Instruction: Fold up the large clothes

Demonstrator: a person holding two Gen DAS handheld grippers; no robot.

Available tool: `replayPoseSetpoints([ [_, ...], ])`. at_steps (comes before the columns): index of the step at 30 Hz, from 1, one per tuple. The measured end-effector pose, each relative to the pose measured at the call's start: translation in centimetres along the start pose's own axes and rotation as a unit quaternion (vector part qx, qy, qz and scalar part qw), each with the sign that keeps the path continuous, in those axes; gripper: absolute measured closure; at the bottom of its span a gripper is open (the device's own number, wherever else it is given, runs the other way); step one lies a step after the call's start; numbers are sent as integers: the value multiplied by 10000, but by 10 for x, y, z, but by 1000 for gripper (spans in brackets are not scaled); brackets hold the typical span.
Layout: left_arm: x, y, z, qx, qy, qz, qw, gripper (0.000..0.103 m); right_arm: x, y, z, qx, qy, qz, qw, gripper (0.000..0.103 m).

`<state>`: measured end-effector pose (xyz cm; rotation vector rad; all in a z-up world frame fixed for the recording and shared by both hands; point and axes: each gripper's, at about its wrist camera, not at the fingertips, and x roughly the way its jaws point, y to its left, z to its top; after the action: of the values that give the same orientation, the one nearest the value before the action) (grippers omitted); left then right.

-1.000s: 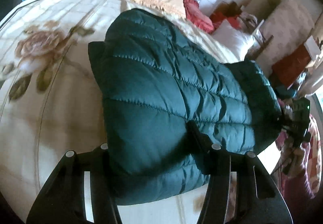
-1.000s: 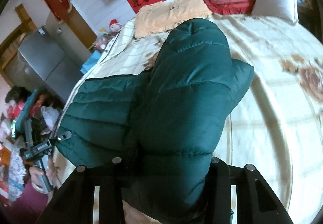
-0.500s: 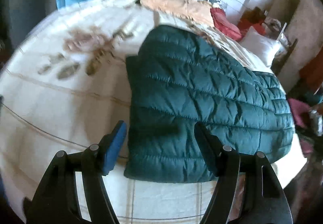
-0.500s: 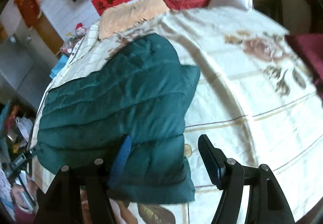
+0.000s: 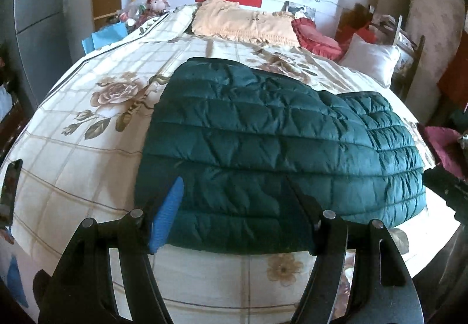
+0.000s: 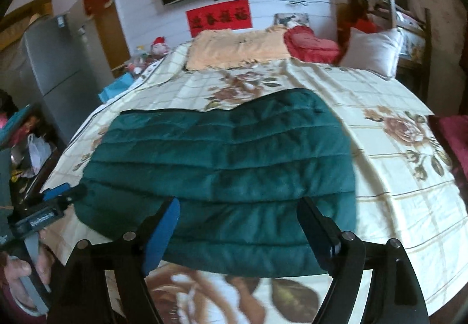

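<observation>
Jacket time: your green puffer jacket (image 5: 263,142) lies folded on the flowery bed (image 5: 73,166). Your left tool (image 5: 234,213) and right tool (image 6: 239,224) are wide open, holding nothing.

both wrist views look down the bed (image 5: 87,154) from its foot, seemingly close, sharing the jacket (image 5: 263,148).

A dark teal quilted puffer jacket (image 5: 263,148) lies folded flat on the floral bedspread (image 5: 73,154), a broad, roughly rectangular bundle with horizontal stitched channels. It sits near the foot edge of the bed, lengthwise across it, with one layer overlapping another toward its right end.
</observation>
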<state>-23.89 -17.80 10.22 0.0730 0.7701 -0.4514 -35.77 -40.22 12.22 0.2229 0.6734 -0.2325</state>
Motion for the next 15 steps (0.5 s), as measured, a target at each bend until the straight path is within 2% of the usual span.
replayPoseSetpoints([
  [7, -2, -8, -6, 57, -9, 27, 10000, 33, 3, 30, -9, -304, -66, -130, 9994, 17],
  [15, -4, -12, -8, 133, -117, 165, 9997, 33, 5, 39, -12, -303, -48, -269, 9992, 14],
])
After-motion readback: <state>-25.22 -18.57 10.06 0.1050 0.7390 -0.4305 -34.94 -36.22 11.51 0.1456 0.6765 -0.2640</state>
